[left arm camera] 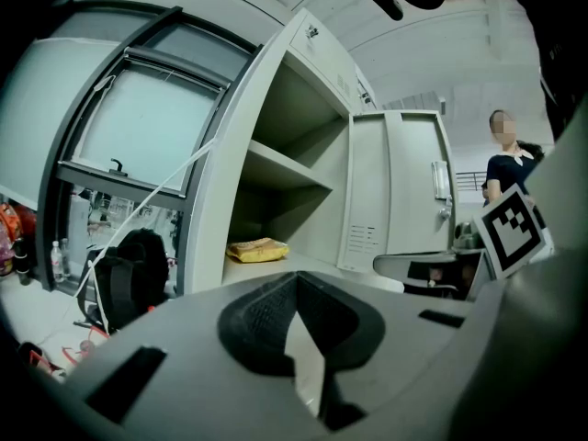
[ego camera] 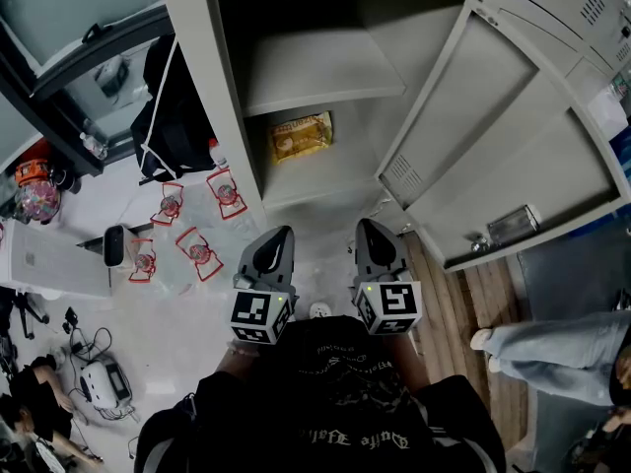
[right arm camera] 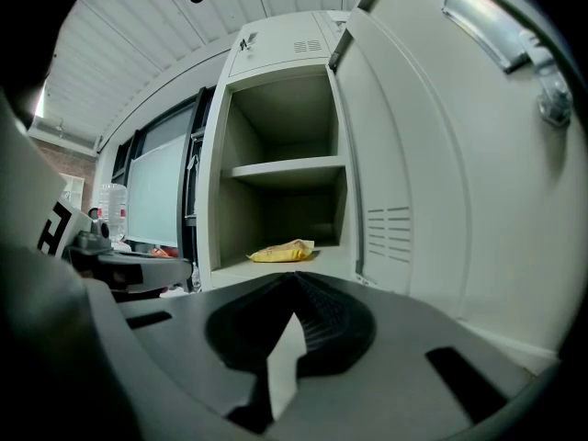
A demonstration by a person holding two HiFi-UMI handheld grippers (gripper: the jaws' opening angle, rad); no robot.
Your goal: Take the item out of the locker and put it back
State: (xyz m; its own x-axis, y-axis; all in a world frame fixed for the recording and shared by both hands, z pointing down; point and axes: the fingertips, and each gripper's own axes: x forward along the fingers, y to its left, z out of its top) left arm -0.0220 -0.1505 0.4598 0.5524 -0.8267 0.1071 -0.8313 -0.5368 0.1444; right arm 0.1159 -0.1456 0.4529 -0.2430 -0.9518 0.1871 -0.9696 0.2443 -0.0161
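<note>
Open locker (ego camera: 202, 87), door (ego camera: 493, 136) swung wide at right, lower bay free under the shelf (ego camera: 315, 67) save a yellow packet (ego camera: 302, 134) at the back, backpack (ego camera: 173, 116) and bottles (ego camera: 197, 249) crowding its left side

Looks like a locker corner in an office or lab workroom: a bank of grey steel lockers (ego camera: 209, 87) with vented doors (ego camera: 463, 126), a large framed window (left arm camera: 147, 127) alongside, slatted ceiling panels (right arm camera: 138, 53) overhead, wood-plank flooring (ego camera: 463, 304), plus a black backpack (ego camera: 173, 126), shrink-wrapped bottles (ego camera: 197, 249) and loose cables and gadgets (ego camera: 89, 368) strewn over the pale floor
</note>
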